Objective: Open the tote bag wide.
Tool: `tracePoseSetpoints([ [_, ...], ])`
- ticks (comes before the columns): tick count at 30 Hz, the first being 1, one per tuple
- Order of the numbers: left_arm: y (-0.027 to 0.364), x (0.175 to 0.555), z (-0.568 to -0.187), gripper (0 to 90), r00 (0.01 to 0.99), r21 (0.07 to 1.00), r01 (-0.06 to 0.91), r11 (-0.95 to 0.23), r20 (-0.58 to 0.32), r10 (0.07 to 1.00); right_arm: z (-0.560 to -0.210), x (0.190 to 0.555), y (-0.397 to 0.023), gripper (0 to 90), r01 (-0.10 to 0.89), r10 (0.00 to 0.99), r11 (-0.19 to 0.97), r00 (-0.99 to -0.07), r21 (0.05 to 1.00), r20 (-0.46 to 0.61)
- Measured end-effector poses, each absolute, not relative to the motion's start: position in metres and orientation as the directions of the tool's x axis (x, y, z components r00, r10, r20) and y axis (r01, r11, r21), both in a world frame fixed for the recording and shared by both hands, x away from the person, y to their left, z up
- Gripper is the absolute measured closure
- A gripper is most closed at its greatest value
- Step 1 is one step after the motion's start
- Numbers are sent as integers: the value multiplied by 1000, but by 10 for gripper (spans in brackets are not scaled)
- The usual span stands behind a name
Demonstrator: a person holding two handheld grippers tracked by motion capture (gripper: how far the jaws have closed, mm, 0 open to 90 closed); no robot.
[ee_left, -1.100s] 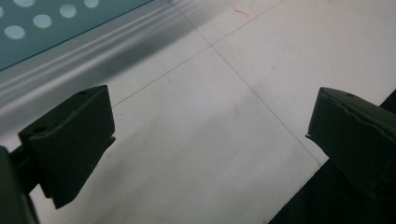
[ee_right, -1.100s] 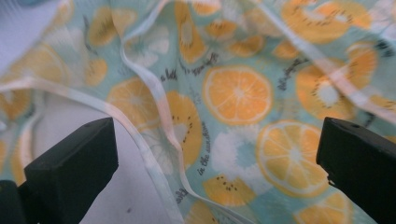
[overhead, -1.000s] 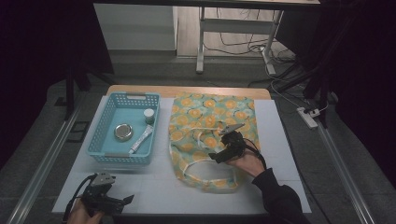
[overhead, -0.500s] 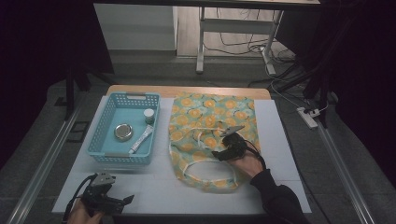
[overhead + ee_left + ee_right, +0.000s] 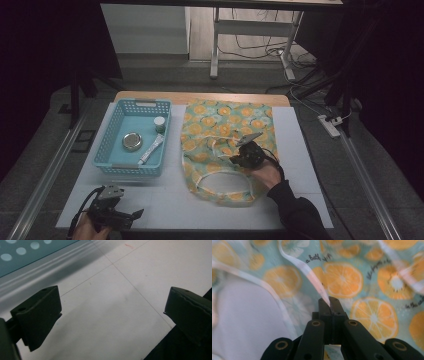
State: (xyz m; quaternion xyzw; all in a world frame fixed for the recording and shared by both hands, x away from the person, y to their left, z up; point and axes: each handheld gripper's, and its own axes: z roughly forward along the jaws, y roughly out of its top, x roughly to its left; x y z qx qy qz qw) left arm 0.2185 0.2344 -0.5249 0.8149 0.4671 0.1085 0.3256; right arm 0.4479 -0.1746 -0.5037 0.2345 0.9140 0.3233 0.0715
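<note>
The bag (image 5: 227, 150), a thin cloth one printed with orange slices, lies flat on the right half of the desk (image 5: 165, 200), its open mouth toward the near edge. The right gripper (image 5: 329, 302) has just been closing, and its jaws are now pressed together on one of the bag's white handles (image 5: 312, 275), pinching the strap where it crosses the fabric. In the high view that gripper (image 5: 239, 159) sits over the bag's middle.

The left gripper (image 5: 131, 216) rests near the desk's near left corner, jaws spread wide with nothing between them, bare desk beneath (image 5: 112, 315).

To do this well, I would judge the strap should be lifted slowly and straight up, so the thin cloth does not slip out of the pinch and the mouth opens. The free gripper could then take the other handle.

The blue basket (image 5: 112, 165) stands at the left edge, apart from the bag. Small script on the fabric reads "a bath" (image 5: 314, 258); the rest is too blurred to read.
</note>
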Motion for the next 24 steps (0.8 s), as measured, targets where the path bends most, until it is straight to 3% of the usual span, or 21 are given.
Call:
tracePoseSetpoints([
  [9, 235, 219, -525, 13, 537, 632, 693, -347, -132, 833, -482, 451, -176, 900, 386, 469, 595, -879, 704, 86],
  [24, 236, 219, -525, 12, 530, 635, 696, -335, -140, 836, -439, 454, -154, 899, 319, 406, 593, -911, 739, 67],
])
